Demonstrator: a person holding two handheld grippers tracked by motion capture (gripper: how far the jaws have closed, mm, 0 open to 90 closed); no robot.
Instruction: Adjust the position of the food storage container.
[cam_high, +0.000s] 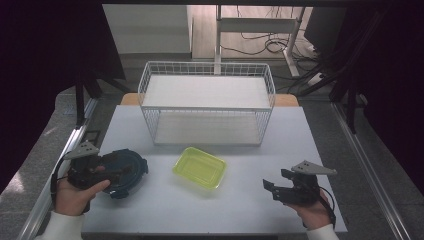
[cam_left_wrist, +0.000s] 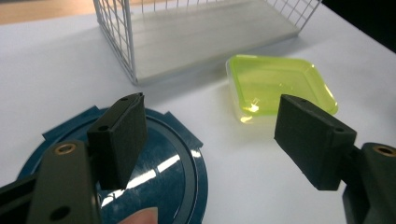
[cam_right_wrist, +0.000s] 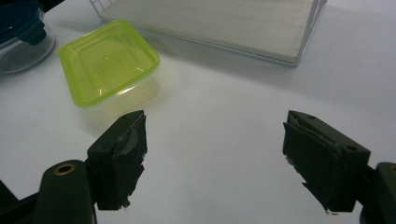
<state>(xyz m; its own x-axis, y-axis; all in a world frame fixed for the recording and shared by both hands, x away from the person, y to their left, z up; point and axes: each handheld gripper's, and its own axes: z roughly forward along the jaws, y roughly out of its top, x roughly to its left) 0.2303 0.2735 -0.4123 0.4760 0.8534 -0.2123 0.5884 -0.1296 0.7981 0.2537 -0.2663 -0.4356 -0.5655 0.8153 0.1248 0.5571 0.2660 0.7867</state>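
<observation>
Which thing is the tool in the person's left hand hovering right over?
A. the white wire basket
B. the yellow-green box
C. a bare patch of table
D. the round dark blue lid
D: the left tool hangs with its jaws open just above the round dark blue lid, while the yellow-green box sits apart toward the table's middle.

The high view is dim and cool-toned, with black, underexposed corners at far left and far right; the white surface (cam_high: 165, 200) reads as a flat grey. In the left gripper view, light from overhead throws bright streaks of glare across the blue lid (cam_left_wrist: 159, 168), and a small highlight glints on the yellow-green container (cam_left_wrist: 275, 84). That gripper's near fingers (cam_left_wrist: 121, 140) are soft, out of focus. The wire basket (cam_right_wrist: 233, 23) casts a faint shadow toward the near side.
</observation>
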